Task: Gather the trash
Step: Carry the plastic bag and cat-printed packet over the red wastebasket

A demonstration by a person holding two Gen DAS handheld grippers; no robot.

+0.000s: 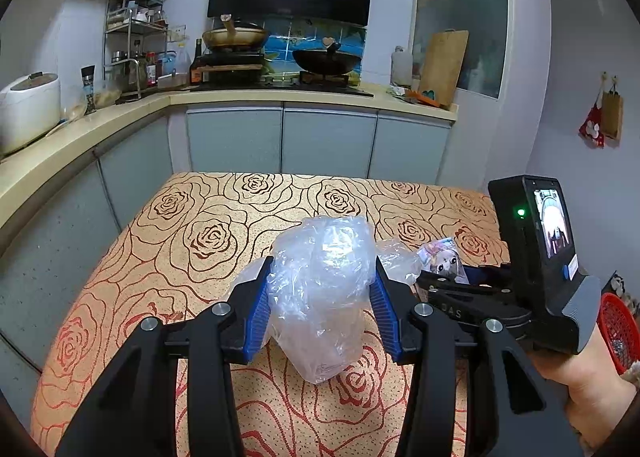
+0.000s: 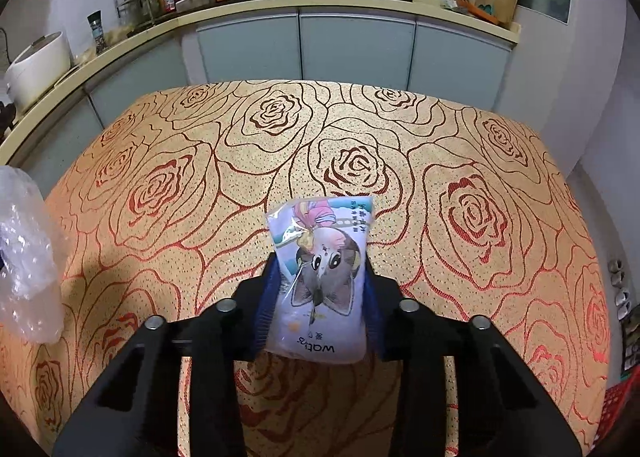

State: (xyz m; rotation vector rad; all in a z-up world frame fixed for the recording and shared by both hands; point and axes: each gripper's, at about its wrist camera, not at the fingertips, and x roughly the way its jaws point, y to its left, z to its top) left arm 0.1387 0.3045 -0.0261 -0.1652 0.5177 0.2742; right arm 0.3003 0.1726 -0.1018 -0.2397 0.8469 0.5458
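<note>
the left gripper (image 1: 320,297) holds a crumpled clear plastic bag (image 1: 320,277) between its blue-padded fingers (image 1: 260,309), the pads pressing into the film on both sides. the bag bulges above the fingertips and hangs below them over the table (image 1: 192,225), which is covered in a tan cloth with red and brown rose outlines. whether the bag's lower end touches the cloth cannot be told.

the right gripper (image 2: 318,297) is clamped on a small printed packet (image 2: 320,281), a pale lilac pouch with a cartoon cat and a cartoon figure on it, seen upside down. its fingers (image 2: 266,309) sit narrow against the packet's two long edges, and the far end of the packet sticks out beyond the fingertips above the cloth. in the left wrist view the right gripper lies just beside the left one, low on the right, with its small screen lit and a green light on, and the person's hand (image 1: 580,389) wrapped round its handle. the packet peeks out just past the plastic bag there.

a red mesh basket (image 1: 618,325) shows at the right edge, past the table. behind the table runs a kitchen worktop (image 1: 280,97) with a dark wok (image 1: 326,59), a pan (image 1: 234,35), a wooden cutting board (image 1: 444,65), a spice rack (image 1: 134,21) and a white rice cooker (image 1: 28,105).
</note>
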